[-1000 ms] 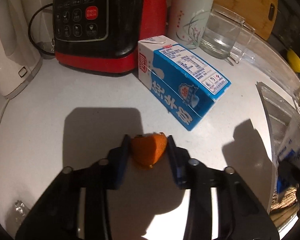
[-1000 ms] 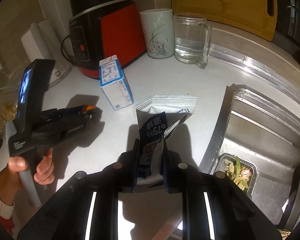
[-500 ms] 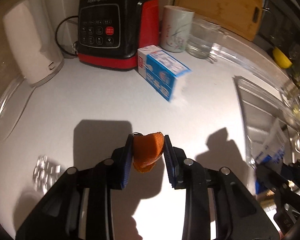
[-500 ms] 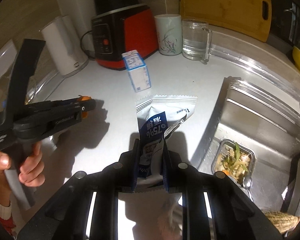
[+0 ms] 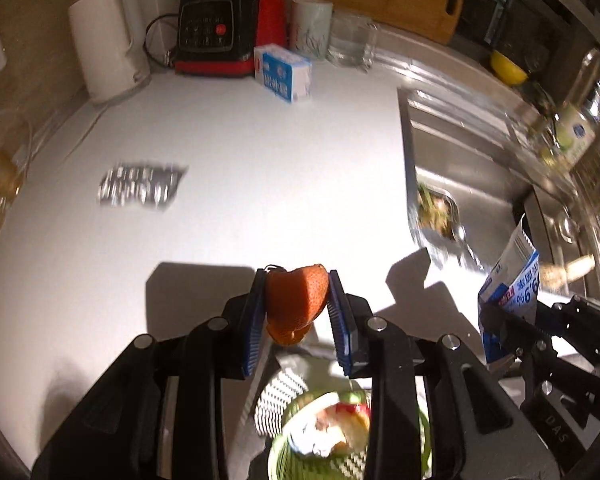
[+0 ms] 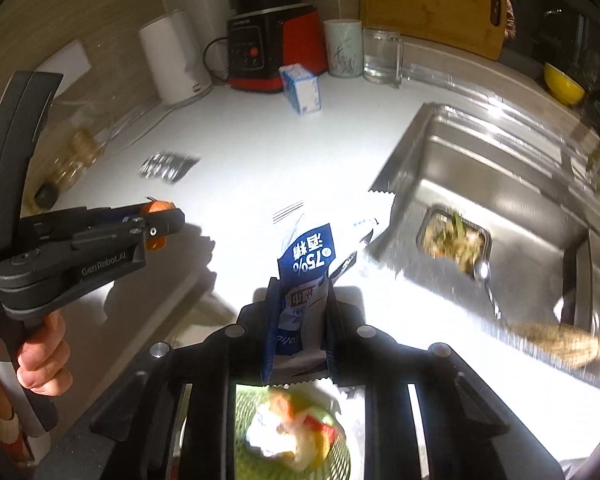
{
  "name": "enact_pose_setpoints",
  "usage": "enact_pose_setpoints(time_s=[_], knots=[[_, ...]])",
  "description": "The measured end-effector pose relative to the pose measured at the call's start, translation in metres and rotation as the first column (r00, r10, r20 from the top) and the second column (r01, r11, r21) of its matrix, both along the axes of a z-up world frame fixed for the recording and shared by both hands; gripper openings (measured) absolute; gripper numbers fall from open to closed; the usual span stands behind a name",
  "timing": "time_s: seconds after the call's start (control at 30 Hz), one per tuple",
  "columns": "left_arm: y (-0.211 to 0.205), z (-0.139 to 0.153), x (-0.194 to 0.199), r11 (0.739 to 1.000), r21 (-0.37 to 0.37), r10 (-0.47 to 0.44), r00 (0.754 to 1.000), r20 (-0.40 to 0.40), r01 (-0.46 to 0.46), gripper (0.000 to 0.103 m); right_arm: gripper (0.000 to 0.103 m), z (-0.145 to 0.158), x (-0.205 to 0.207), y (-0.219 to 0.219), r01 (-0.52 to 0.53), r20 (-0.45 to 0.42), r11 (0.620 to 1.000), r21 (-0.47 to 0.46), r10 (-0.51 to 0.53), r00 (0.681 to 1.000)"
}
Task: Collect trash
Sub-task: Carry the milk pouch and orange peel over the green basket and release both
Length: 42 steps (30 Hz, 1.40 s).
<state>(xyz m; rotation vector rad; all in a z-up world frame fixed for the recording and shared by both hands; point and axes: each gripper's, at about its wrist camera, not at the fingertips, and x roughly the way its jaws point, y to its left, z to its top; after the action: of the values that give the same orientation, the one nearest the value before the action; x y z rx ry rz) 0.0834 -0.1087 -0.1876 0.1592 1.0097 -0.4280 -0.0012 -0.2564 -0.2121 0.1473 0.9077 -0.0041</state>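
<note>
My left gripper (image 5: 298, 298) is shut on a piece of orange peel (image 5: 296, 300), held above the front edge of the white counter (image 5: 240, 152). My right gripper (image 6: 300, 300) is shut on a blue-and-white wipes packet (image 6: 306, 256); the packet also shows in the left wrist view (image 5: 512, 280). A green mesh bin (image 5: 284, 452) holding scraps sits below both grippers, also seen in the right wrist view (image 6: 340, 452). The left gripper shows from the side in the right wrist view (image 6: 158, 220). A silver blister pack (image 5: 140, 186) and a blue milk carton (image 5: 284, 72) lie on the counter.
A red-and-black appliance (image 5: 224, 36), white kettle (image 5: 104, 44), mug (image 5: 310, 28) and glass mug (image 5: 350, 42) stand at the back. The steel sink (image 6: 500, 200) on the right holds a food tray (image 6: 456, 240). A cutting board (image 6: 432, 0) leans on the wall.
Both grippers have pulled back and up from the counter with their loads. The green bin has come into view beneath them. The carton and appliances look farther away.
</note>
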Motion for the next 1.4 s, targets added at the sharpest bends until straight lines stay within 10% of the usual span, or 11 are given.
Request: enact_pose_setpoints(time_s=[0.5, 1.0, 1.23, 1.4], knots=[[0.020, -0.028, -0.136, 0.998, 0.056, -0.015, 0.999, -0.049, 0.018, 0.029, 0.022, -0.044, -0.126, 0.037, -0.099, -0.104, 0.994, 0.042, 0.103, 0.989], [0.030, -0.044, -0.169, 0.995, 0.096, 0.010, 0.998, -0.062, -0.004, 0.029, 0.024, -0.107, -0.139, 0.051, -0.178, -0.146, 0.984, 0.032, 0.180, 0.973], [0.035, -0.069, -0.170, 0.992, 0.125, 0.026, 0.993, -0.119, -0.011, 0.029, 0.067, -0.154, -0.133, 0.062, -0.215, -0.211, 0.976, 0.025, 0.215, 0.953], [0.029, -0.084, -0.169, 0.989, 0.150, 0.010, 0.989, -0.146, 0.012, 0.029, 0.079, -0.144, -0.138, 0.057, -0.206, -0.191, 0.979, -0.003, 0.201, 0.961]])
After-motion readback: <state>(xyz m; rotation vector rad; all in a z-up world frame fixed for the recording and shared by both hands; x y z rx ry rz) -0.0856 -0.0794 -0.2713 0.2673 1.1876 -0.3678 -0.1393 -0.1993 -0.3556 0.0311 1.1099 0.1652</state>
